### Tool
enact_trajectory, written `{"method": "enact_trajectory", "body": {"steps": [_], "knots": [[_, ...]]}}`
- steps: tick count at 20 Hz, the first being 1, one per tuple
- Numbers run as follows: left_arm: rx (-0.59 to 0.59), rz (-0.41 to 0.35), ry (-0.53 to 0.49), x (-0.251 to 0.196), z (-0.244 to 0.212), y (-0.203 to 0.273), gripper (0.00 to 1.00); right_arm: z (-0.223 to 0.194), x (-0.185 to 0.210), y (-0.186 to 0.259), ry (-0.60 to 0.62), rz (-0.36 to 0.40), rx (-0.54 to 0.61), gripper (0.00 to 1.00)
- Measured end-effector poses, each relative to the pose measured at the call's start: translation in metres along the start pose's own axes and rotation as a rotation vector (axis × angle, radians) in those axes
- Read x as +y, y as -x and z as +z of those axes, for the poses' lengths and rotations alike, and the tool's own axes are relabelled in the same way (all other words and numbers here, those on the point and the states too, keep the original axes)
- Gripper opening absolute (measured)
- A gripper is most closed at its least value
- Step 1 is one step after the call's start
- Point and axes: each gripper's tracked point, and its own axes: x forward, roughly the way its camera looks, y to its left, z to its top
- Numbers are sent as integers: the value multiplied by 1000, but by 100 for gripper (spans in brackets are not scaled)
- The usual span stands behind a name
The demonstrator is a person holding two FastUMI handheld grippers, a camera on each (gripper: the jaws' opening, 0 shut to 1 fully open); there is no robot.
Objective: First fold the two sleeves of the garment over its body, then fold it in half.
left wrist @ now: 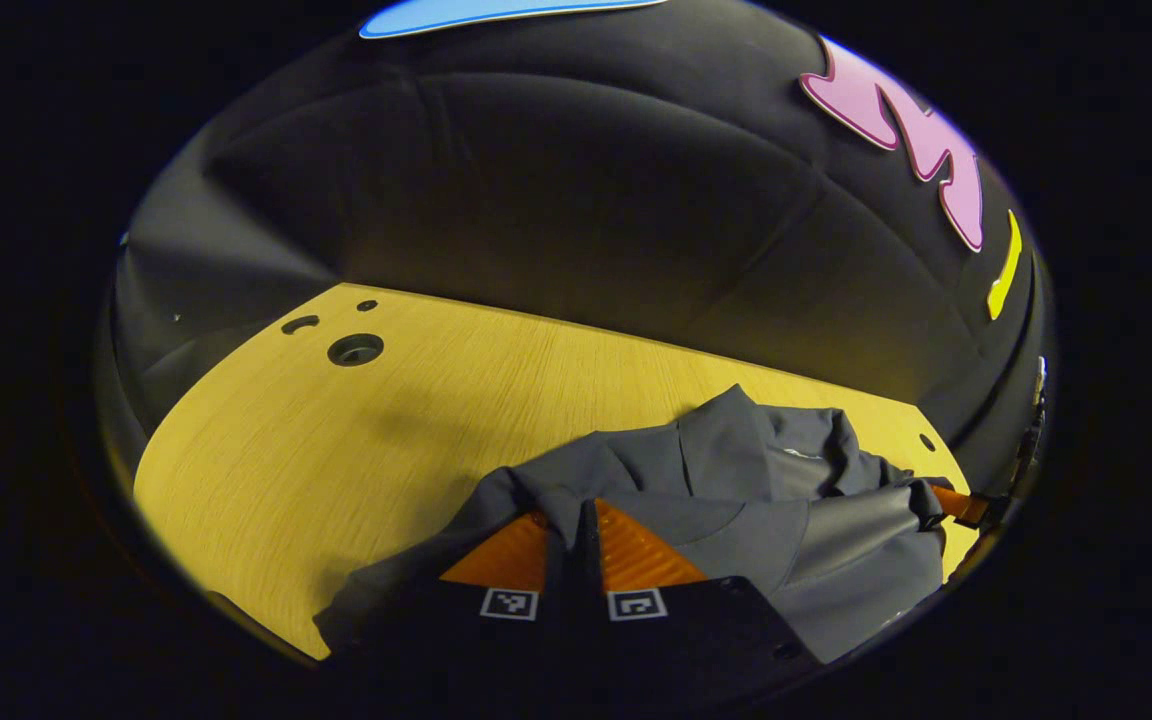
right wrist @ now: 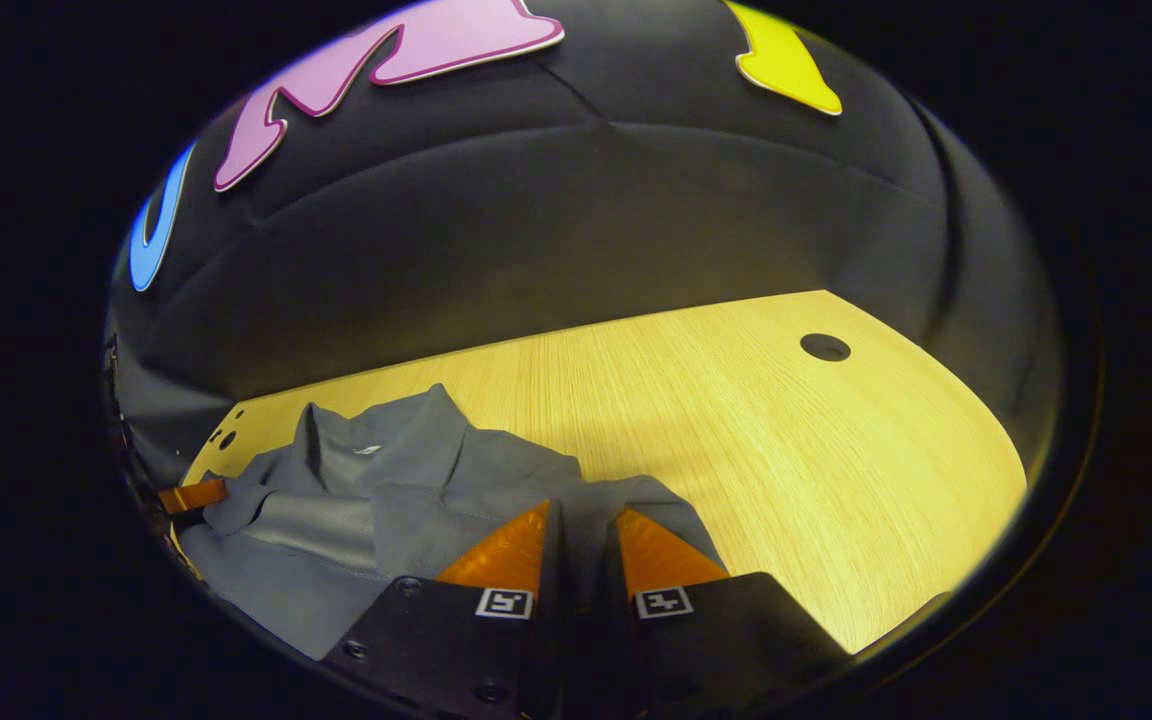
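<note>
Both my left gripper [left wrist: 570, 545] and right gripper [right wrist: 581, 550] have jaws pinched on grey garment [left wrist: 736, 480] cloth bunched between them on the counter [left wrist: 336, 450]; sleeves look folded, halving seemingly underway.

In the left gripper view, much open table [left wrist: 336, 440] is seen to the left of the garment [left wrist: 736, 480], broken only by small holes [left wrist: 355, 349] near the far corner. In the right gripper view, wide bare wood is offered to the right. The way behind is closed by the booth wall [right wrist: 586, 230].
</note>
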Motion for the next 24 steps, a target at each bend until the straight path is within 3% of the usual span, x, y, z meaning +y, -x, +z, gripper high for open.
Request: {"method": "enact_trajectory", "body": {"steps": [1, 2, 3, 5, 6, 7, 8, 9, 11, 20, 23, 24], "knots": [[4, -2, -2, -2, -2, 1, 17, 2, 0, 3, -7, 0, 3, 29], [8, 5, -2, -1, -2, 2, 17, 3, 0, 4, -9, 1, 3, 25], [7, 5, 3, -1, -2, 5, 27, 5, -1, 8, -7, -2, 0, 27], [-4, 10, 7, 0, 2, 10, 47, 10, -2, 16, 4, -9, -13, 44], [-7, 13, 7, 0, 3, 15, 55, 13, -1, 21, 8, -9, -21, 48], [-10, 14, 5, -2, 3, 20, 60, 15, 0, 26, 8, -8, -27, 45], [-10, 14, -1, -4, 3, 24, 64, 16, 2, 31, 10, -4, -30, 57], [-12, 17, -11, -3, 2, 30, 75, 18, 3, 37, 12, -1, -34, 55], [-32, 28, -33, -3, 4, 43, 94, 22, 8, 51, 10, 16, -44, 73], [-111, -22, -23, -28, 30, 124, 95, 47, 20, 135, 9, 44, -116, 87], [-144, -96, -34, -54, 41, 163, 90, 59, 34, 171, -3, 77, -148, 94], [-156, -111, -46, -60, 44, 176, 95, 65, 38, 185, -8, 91, -162, 94]]}}
